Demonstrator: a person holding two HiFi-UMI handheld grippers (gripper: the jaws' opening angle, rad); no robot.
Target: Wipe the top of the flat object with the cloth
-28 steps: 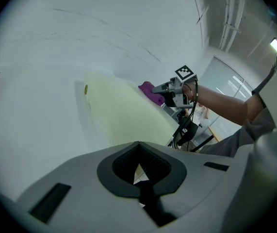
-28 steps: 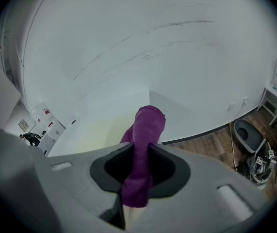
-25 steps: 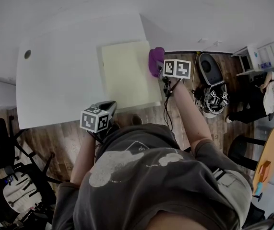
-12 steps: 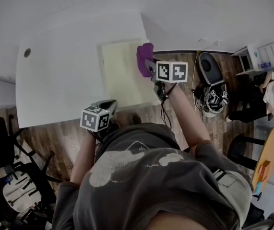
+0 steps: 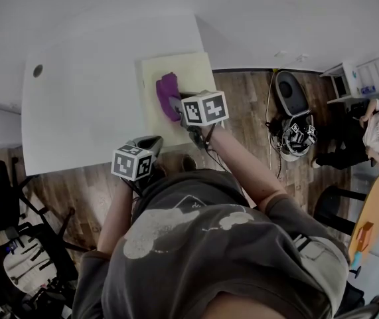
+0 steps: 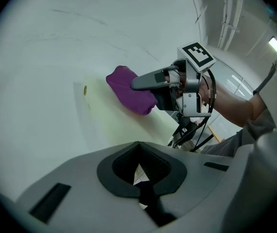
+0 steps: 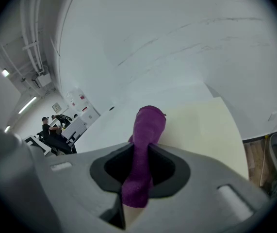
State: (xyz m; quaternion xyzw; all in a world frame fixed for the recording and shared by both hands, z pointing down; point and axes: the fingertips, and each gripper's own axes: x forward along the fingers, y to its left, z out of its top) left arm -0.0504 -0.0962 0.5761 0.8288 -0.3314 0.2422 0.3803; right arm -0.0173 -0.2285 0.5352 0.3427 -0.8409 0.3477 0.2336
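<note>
- On the white table (image 5: 83, 105), a pale yellow flat board (image 5: 192, 72) is lying at the near right corner, with its edges running close to the table's edges.
- Over that board, the right gripper (image 5: 178, 105) is clamping a purple cloth (image 5: 166, 93); its own view shows the fabric pinched between both jaws, bunched into a roll and sticking out beyond them.
- The cloth's free end is touching the board's top, toward its left half and roughly midway between the near and far edges.
- Down at the table's near edge, left of the board, the left gripper (image 5: 149, 143) is hovering with its jaws drawn together and nothing between them.
- From the left gripper view, the cloth is showing as a rounded purple wad lying against the yellow surface, with the right gripper just behind it.
- Beyond the table's right side, a wooden floor (image 5: 242, 98) is showing, and a seated person (image 5: 378, 128) is bending forward far off at the right edge.
</note>
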